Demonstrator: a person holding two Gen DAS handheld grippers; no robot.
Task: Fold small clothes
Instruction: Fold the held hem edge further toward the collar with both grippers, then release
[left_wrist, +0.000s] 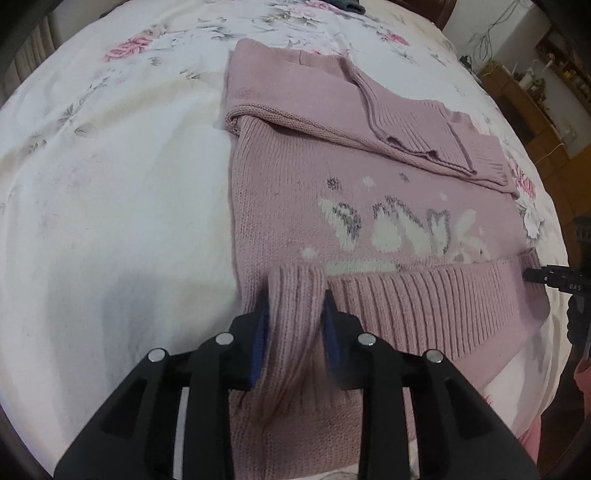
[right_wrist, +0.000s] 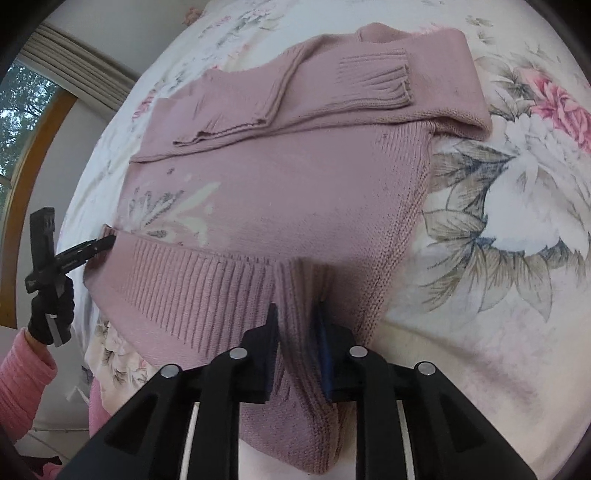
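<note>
A pink knit sweater (left_wrist: 369, 177) with a white and grey pattern lies flat on the bed, both sleeves (left_wrist: 413, 122) folded across its upper part. My left gripper (left_wrist: 295, 295) is shut on the left corner of the ribbed hem (left_wrist: 424, 306), which is lifted off the bed. In the right wrist view the sweater (right_wrist: 295, 177) stretches away from me, and my right gripper (right_wrist: 295, 308) is shut on the hem's right corner. The hem (right_wrist: 192, 280) runs raised between the two grippers. Each view shows the other gripper's tip, the right gripper (left_wrist: 533, 275) and the left gripper (right_wrist: 105, 242), at the far hem corner.
The floral bedsheet (left_wrist: 110, 184) covers the whole bed around the sweater. A dark item (left_wrist: 347, 4) lies at the bed's far edge. Wooden furniture (left_wrist: 535, 110) stands beyond the right side. A window (right_wrist: 22, 122) is at the left. A gloved hand (right_wrist: 51, 314) with a pink cuff holds the left gripper.
</note>
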